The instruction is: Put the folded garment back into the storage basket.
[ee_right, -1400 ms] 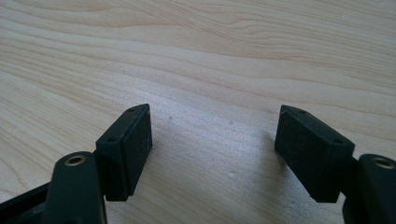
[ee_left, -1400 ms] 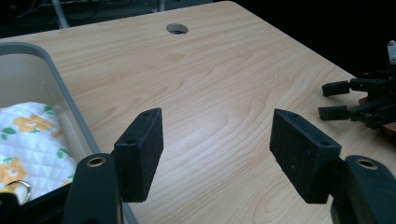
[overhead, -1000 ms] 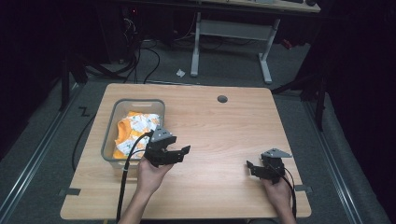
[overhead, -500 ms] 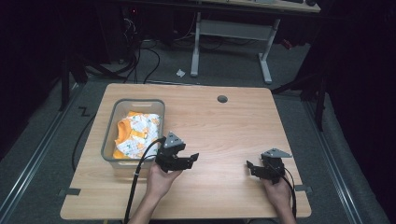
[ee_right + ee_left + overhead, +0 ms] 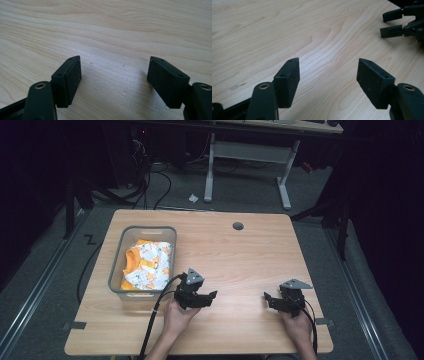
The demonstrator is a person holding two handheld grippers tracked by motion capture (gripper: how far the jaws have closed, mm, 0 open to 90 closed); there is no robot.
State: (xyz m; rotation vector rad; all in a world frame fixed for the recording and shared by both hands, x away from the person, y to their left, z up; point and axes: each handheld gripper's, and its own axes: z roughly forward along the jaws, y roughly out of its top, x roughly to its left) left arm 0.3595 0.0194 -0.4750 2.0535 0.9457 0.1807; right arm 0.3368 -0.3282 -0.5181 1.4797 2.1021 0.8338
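My left gripper (image 5: 209,298) is low over the wooden table (image 5: 240,255), just right of the grey bin (image 5: 118,270), and points to the right. Its jaws stand open with only bare wood between them (image 5: 328,80). My right gripper (image 5: 269,301) is near the front right of the table and points left toward the other one. It is open too, with nothing between its jaws (image 5: 113,80). In the left gripper view the right gripper (image 5: 402,22) shows at the top right, jaws apart. An orange and white patterned cloth (image 5: 148,265) lies bunched inside the bin.
A round cable hole (image 5: 238,226) sits near the table's far edge. Bare wood stretches between the two grippers and across the table's middle. Beyond the table stand a white desk frame (image 5: 247,155) and loose cables on the dark floor.
My left gripper has moved right and toward the near edge, sinking closer to the tabletop and away from the bin. The right gripper has stayed where it was.
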